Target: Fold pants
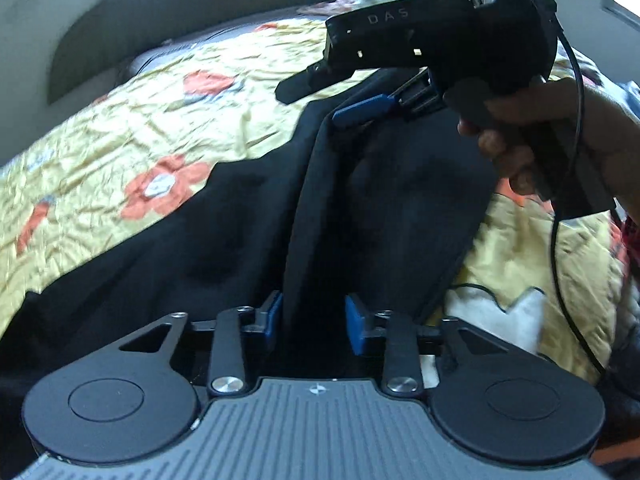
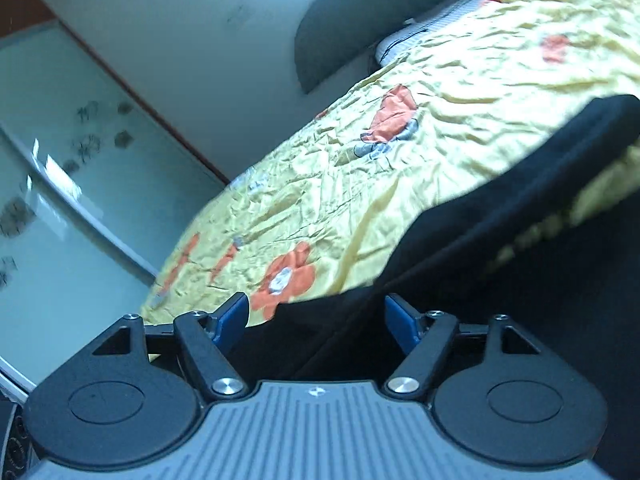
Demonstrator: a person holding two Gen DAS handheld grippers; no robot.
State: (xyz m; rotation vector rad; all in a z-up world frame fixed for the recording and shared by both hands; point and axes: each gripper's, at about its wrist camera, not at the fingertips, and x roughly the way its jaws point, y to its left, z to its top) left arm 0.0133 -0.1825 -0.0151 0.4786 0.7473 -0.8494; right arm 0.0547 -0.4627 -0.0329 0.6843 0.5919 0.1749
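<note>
Item: black pants (image 1: 248,240), draped over the floral bedspread (image 1: 120,128), a raised fold running toward 12 o'clock. I hold that fold in my left tongs (image 1: 314,320). My right tongs (image 1: 340,96), at 1 o'clock, pinch its far end.

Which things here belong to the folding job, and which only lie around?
Belonging to the job:
black pants
left gripper
right gripper

Only lying around:
yellow flowered bedspread
dark headboard
glass door
black cable
</note>
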